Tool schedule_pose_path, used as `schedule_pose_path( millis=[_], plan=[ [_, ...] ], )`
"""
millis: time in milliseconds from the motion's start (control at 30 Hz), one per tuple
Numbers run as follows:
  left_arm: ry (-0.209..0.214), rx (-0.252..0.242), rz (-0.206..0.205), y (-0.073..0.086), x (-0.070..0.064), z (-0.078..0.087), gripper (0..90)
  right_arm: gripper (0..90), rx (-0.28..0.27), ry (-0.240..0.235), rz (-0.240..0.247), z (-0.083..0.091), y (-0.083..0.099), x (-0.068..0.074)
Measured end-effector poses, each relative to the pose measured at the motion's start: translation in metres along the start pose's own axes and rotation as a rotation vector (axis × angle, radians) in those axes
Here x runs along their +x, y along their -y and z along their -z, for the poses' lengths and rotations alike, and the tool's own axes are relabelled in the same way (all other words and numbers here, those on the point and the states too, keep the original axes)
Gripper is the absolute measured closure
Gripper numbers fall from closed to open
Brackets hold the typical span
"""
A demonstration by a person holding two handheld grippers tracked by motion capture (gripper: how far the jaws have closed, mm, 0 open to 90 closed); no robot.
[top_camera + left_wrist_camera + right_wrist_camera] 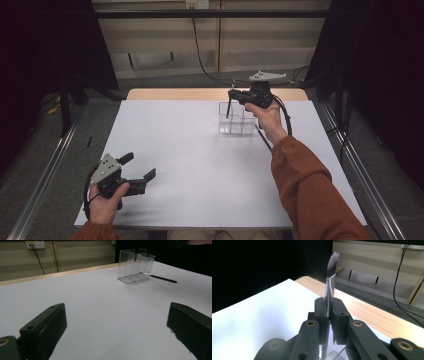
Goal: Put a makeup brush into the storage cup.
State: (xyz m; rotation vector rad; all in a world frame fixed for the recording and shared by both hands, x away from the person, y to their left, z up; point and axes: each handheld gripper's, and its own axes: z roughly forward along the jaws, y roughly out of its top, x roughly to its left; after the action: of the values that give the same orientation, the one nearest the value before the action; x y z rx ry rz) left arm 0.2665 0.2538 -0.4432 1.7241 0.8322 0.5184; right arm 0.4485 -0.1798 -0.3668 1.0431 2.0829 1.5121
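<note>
A clear divided box (237, 120) stands on the white table (190, 165) at the far right of centre. My right gripper (231, 95) hovers just above it, shut on a make-up brush (228, 107) held upright, bristles up. The brush's dark handle reaches down into the box's left compartment. In the right gripper view the jaws (329, 307) clamp the brush (329, 287) at its silver ferrule, with the box's rim (333, 355) below. My left gripper (139, 166) rests open near the front left corner, nothing between its jaws (117, 312). The left gripper view shows the box (135, 266) far ahead.
A thin black stick (163, 278), perhaps another brush handle, lies on the table just right of the box (263, 138). A wooden strip (200, 94) edges the table's far side. Metal rails (45, 175) run along both sides.
</note>
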Motion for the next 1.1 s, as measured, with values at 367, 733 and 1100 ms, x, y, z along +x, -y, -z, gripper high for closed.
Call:
schedule_pose_path(
  millis=[367,733,1100],
  plan=[
    [-0.004,0.005,-0.004,0.0,0.0,0.0,2.8,84.1,0.014,0.004,-0.018,-0.005,0.014,-0.003],
    [-0.008,0.001,-0.014,-0.001,-0.001,0.001,2.8,84.0,0.009,0.002,-0.043,-0.007,0.021,-0.006],
    [-0.007,-0.006,-0.019,-0.001,-0.001,0.002,2.8,80.1,0.022,0.003,-0.041,-0.007,0.026,-0.008]
  ],
)
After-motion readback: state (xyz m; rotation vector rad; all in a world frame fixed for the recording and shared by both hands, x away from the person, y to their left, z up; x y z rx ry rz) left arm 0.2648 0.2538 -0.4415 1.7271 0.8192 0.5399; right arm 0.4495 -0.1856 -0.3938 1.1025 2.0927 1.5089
